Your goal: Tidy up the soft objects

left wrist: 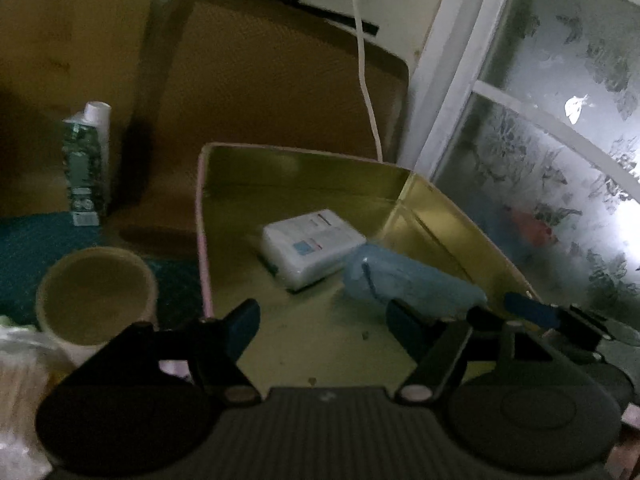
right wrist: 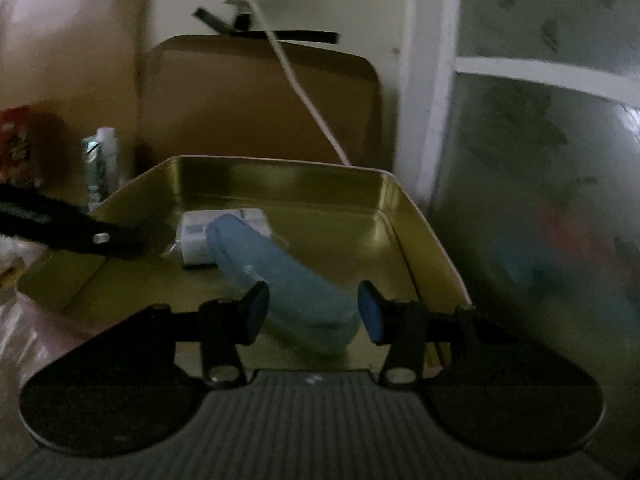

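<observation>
The right gripper [right wrist: 314, 310] stands partly open astride the near end of a blue soft roll [right wrist: 280, 280]; its pads look just clear of the roll, so it seems set down rather than held. The roll lies slantwise on the floor of a gold tin box [right wrist: 416, 216], its far end resting against a white wrapped pack [right wrist: 196, 240] toward the far left. Both soft things sit inside the box, presumably where they are being gathered. The left gripper [left wrist: 324, 320] hovers over the near edge of the same box, open and empty, the roll just beyond its right finger. Left of the box on the bench stand a paper cup [left wrist: 96, 292] and a green tube [left wrist: 86, 164]. The box's lid [left wrist: 272, 80] leans upright behind, out of the way
</observation>
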